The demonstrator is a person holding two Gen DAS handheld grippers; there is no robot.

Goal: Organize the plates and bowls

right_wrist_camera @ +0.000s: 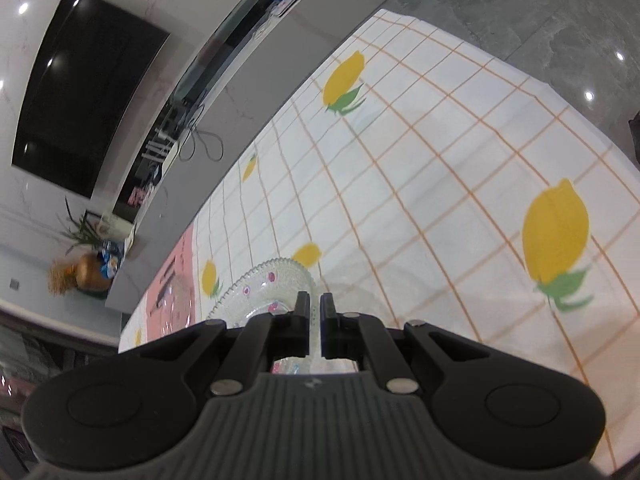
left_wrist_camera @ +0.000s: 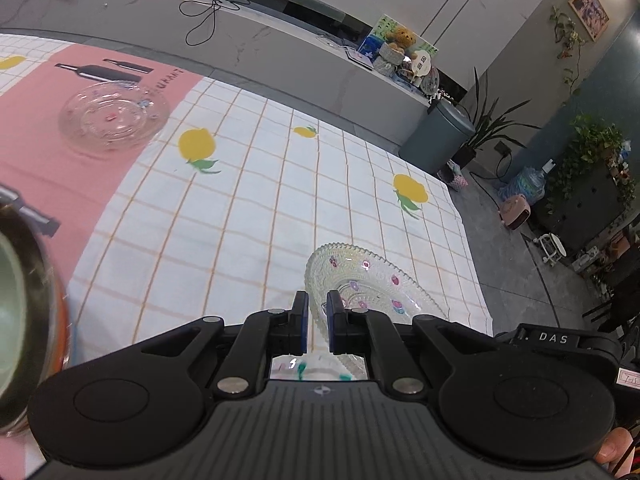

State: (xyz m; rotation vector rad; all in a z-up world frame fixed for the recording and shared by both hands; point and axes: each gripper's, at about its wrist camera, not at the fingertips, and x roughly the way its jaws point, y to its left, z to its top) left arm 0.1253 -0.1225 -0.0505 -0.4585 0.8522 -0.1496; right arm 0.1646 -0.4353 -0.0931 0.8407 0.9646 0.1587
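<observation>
A clear glass plate with small pink and purple flowers (left_wrist_camera: 372, 280) hangs tilted above the lemon-print tablecloth (left_wrist_camera: 256, 208). My left gripper (left_wrist_camera: 318, 300) is shut on its near rim, and the plate spreads to the right of the fingers. In the right wrist view my right gripper (right_wrist_camera: 315, 300) is shut on the rim of a flowered glass plate (right_wrist_camera: 260, 288) that spreads to its left. I cannot tell whether it is the same plate. A second clear glass plate (left_wrist_camera: 114, 116) lies on the pink part of the cloth. A blurred metal bowl (left_wrist_camera: 24, 300) fills the left edge.
The table's right edge drops to a grey floor with a dustbin (left_wrist_camera: 438, 136), potted plants (left_wrist_camera: 592, 148) and a water bottle (left_wrist_camera: 528, 188). A grey counter (left_wrist_camera: 240, 40) with cables and a router runs behind the table. Part of the other gripper's housing (left_wrist_camera: 560, 338) shows at the right.
</observation>
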